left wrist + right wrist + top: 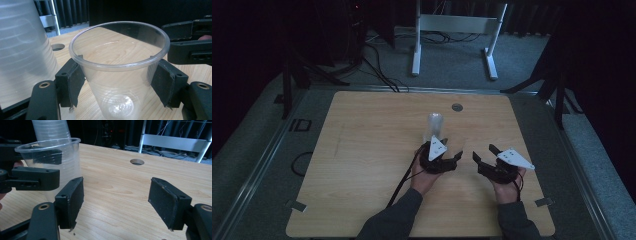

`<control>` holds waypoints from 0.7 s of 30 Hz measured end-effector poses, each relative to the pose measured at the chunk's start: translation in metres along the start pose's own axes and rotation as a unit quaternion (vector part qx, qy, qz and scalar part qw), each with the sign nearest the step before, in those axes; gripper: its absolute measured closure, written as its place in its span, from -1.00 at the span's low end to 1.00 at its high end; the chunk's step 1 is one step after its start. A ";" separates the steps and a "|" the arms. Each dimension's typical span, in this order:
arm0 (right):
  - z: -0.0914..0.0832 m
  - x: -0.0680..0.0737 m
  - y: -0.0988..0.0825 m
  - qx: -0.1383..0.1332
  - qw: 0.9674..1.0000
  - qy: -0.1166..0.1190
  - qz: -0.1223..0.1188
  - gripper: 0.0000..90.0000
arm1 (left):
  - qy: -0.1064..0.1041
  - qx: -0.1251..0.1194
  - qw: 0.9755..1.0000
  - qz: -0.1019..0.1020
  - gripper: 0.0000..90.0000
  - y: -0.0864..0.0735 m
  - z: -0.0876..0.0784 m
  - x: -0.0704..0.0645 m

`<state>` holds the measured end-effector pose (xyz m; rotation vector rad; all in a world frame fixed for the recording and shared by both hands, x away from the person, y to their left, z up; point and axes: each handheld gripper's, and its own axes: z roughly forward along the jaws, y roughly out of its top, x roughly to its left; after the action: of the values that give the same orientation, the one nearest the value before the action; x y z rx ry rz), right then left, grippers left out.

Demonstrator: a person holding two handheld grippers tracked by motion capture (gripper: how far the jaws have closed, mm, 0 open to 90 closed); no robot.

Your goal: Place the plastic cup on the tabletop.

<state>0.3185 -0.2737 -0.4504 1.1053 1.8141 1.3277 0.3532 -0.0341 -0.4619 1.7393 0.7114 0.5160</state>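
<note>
Cup, clear plastic [117, 75] — upright on the wooden bench [362, 165], near its middle and toward the person's side, held between the fingers of the left gripper [443, 159], whose pads [75, 82] press on the cup's wall from both sides just below the rim. Stack of frosted cups [435, 125], upside down — standing just behind the held cup in the high view and at the left edge of the left gripper view; whether the two touch cannot be told. Right gripper [116, 200] — fingers spread wide with nothing between them, only bare bench showing in the gap; it sits just beside the left gripper, to the right of the cup and apart from it. Round cable hole [456, 107] — in the bench top near its far edge, beyond the stack.
</note>
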 end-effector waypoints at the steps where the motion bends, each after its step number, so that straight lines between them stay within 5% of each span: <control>1: 0.000 0.000 0.000 0.000 1.000 0.000 0.000 -0.37 | 0.000 0.000 1.000 -0.001 -0.32 -0.001 0.000 0.000; 21: 0.000 0.000 0.000 -0.001 1.000 -0.001 0.002 -0.37 | 0.004 0.012 1.000 0.011 -0.33 -0.009 0.004 -0.002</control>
<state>0.3186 -0.2740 -0.4506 1.1090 1.8101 1.3285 0.3529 -0.0366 -0.4719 1.7703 0.7071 0.5309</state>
